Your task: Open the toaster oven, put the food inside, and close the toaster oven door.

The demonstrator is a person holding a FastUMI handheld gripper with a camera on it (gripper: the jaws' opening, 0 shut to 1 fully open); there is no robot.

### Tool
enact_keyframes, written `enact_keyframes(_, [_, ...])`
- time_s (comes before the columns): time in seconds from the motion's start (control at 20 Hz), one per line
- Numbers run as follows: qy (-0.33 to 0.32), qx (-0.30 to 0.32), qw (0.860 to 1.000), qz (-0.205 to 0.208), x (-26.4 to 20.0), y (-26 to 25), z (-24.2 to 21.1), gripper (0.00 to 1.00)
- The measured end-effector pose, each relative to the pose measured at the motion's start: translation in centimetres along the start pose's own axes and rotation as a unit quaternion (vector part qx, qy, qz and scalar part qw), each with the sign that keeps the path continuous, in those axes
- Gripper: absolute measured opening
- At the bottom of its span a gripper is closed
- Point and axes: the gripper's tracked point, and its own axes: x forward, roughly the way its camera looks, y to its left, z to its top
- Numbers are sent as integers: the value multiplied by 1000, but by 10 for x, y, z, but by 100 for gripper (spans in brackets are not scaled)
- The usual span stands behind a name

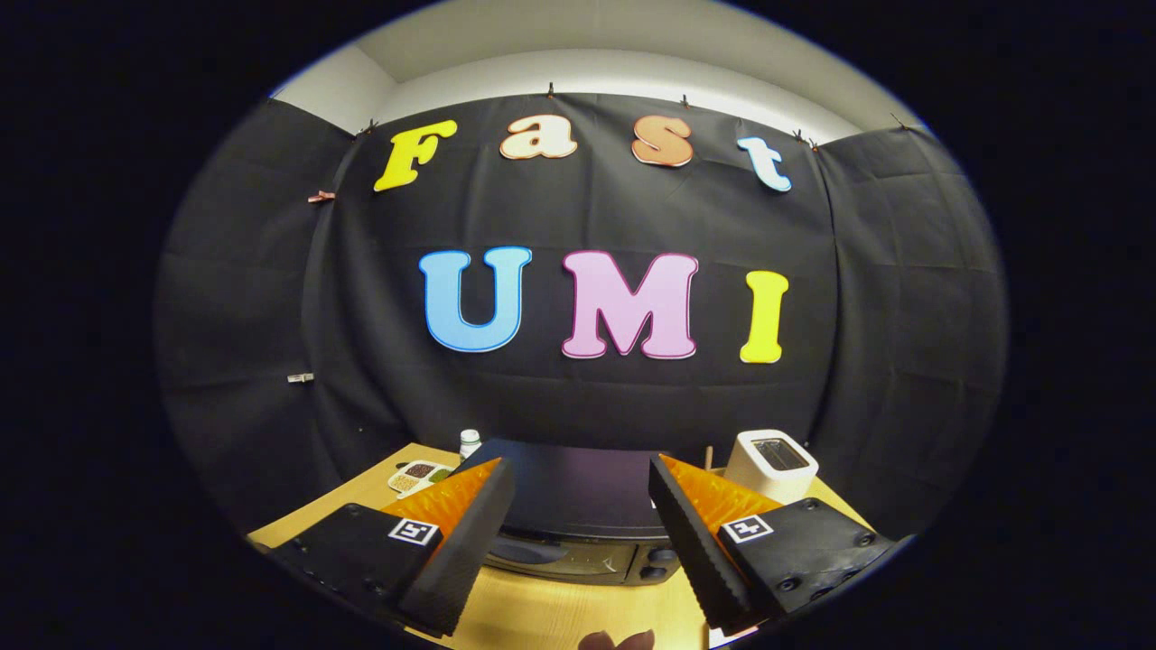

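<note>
A dark toaster oven [573,506] stands on the wooden table [542,614], seen from above and in front; its flat top shows between my two fingers and its front with the door and knobs [655,564] lies low between them. The door looks closed. My gripper [578,551] hovers above the oven's front, open, with nothing between its fingers. A small brownish rounded item [619,641] peeks in at the table's near edge, just below the fingers; what it is I cannot tell.
A white pop-up toaster [772,462] stands at the oven's right rear. Left of the oven sit a small divided dish [417,476] with grains and a little white bottle [470,442]. Black cloth walls close the booth behind the table.
</note>
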Motion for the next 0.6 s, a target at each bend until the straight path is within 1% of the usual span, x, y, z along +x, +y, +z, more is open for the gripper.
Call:
enact_keyframes(0.3, [65, 11, 998, -6, 35, 22, -62, 98])
enact_keyframes(0.6, [141, 31, 989, -9, 63, 46, -124, 98])
